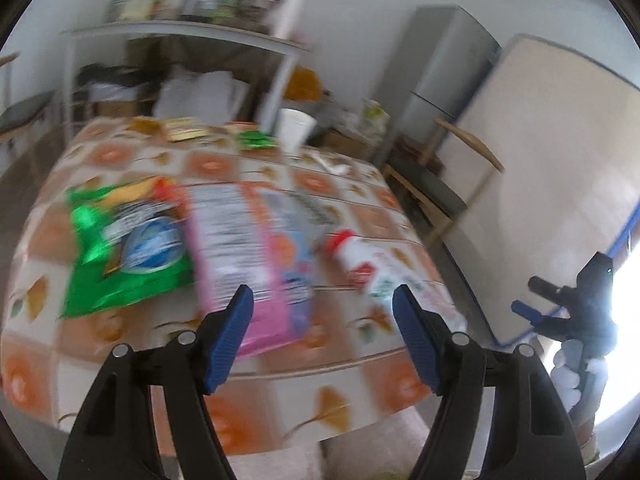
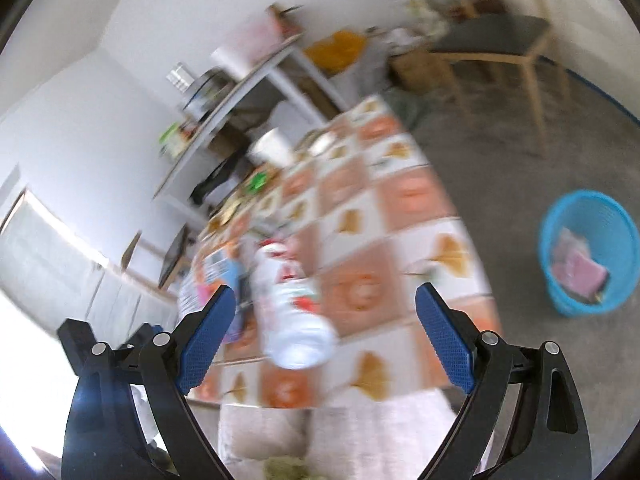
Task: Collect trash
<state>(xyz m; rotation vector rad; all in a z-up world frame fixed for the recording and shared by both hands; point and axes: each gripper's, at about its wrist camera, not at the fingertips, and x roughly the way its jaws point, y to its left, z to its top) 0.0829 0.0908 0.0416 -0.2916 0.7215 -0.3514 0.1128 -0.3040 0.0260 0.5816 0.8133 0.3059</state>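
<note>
Though blurred in both views, reads as a white plastic bottle (image 2: 292, 300) with a red cap, lying on its side on the bench (image 2: 400, 200) near the front edge. Judged light and probably empty, with thin, smooth walls: likely to roll, dent under a hard squeeze, or slip out of the pads. Best taken across the round middle of the body, not at the cap and not at the wide base.

Right gripper (image 2: 325, 290): spread wide, grasping nothing. Sees the bottle in the gap between its two fingers, closer to the left-hand one, base end toward the camera. No pad touching it. Cannot tell how far above the bottle the tips hang.

Left gripper (image 1: 322, 292): also spread wide and empty. Looks down on a pink box (image 1: 236, 248) just ahead of its left-hand finger, with the bottle (image 1: 372, 268) ahead of its right-hand finger and a green bag (image 1: 128, 256) lying beside the box on the far side from the bottle. Box judged stiff and light, easy to pinch across its narrow sides; bag judged soft, crinkly and slippery, best pinched at an edge.

Farther back on the bench, a white paper cup (image 1: 294, 130), upright. On the floor well apart from the bench, a blue basket (image 2: 588, 252) already holding something pink.
</note>
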